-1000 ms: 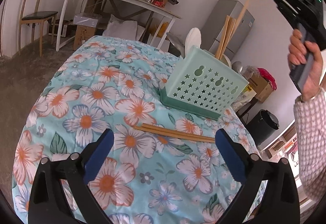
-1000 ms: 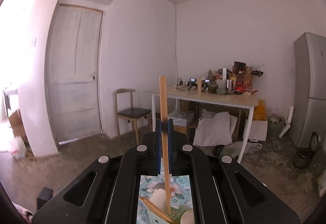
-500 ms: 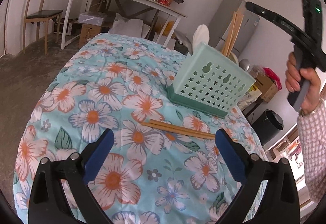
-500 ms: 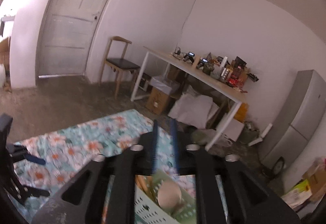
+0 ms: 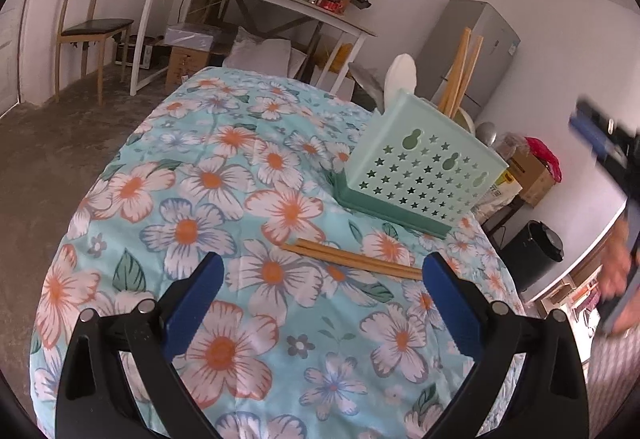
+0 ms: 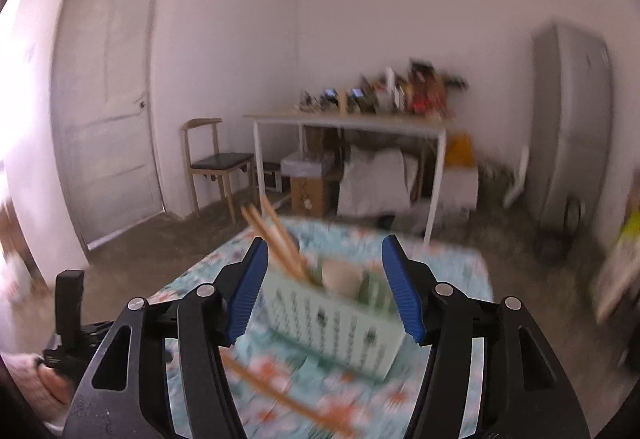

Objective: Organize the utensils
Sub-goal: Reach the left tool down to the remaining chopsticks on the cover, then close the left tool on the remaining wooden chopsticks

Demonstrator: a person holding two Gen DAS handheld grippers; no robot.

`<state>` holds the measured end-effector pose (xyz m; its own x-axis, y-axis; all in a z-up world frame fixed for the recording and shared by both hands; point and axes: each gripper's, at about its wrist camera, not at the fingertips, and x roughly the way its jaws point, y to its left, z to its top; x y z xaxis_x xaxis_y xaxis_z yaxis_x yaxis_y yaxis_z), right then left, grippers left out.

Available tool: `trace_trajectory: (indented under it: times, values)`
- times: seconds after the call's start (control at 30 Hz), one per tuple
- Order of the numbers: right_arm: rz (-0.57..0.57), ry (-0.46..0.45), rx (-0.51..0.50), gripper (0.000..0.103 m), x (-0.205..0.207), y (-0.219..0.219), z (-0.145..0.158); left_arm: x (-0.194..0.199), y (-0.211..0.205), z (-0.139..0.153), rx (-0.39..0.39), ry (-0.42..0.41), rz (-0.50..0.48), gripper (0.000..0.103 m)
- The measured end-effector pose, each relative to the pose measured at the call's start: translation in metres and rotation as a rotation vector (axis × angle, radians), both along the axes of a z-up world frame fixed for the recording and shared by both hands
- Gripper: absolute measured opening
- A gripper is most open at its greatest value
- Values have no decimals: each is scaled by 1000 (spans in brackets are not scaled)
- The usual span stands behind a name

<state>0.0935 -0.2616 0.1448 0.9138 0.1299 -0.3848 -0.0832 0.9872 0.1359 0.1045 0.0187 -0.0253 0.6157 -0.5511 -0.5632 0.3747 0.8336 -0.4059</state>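
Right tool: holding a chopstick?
No. The right tool is open and empty; the chopsticks stand in the basket.

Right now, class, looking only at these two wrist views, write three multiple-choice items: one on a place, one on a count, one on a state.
1. Where do the loose chopsticks lie?
A. on the floral cloth, in front of the green basket
B. on the chair
C. inside the basket

2. How many loose chopsticks lie there?
A. two
B. five
C. none

3. How is the right gripper?
A. shut on a spoon
B. open and empty
C. shut on a chopstick

Key: 1 A, they rest flat on the cloth; 2 A, a side-by-side pair; 3 B, its blue pads stand wide apart.
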Motion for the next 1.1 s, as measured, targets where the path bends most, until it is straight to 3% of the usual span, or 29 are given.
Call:
trace_trajectory:
  times: [0.2,0.4,0.5,0.57,0.77,0.9,0.97,1.1]
  values:
    - [-50,216,258,57,4,-22,-60,3,-9,-4,19,33,-54,97]
    - [-51,354,347,57,20,-20,-98,9,-18,-7,-16,64,-77,96]
    - [-47,393,378,56,25,-16,-111,12,-21,-11,-63,103,-90,82]
    - [-42,406,410,56,22,-17,-122,16,-22,-18,-122,159,-102,66]
    - [-46,444,456,55,22,-29,-146,38,-31,-50,-337,395,-142,40]
    - [-55,435,480,55,18,-38,-149,53,-44,-64,-444,501,-138,32]
    - [-61,433,489,55,15,-43,-151,61,-47,-77,-514,583,-98,30]
    - [-78,426,510,55,8,-54,-154,65,-45,-87,-597,641,-14,24]
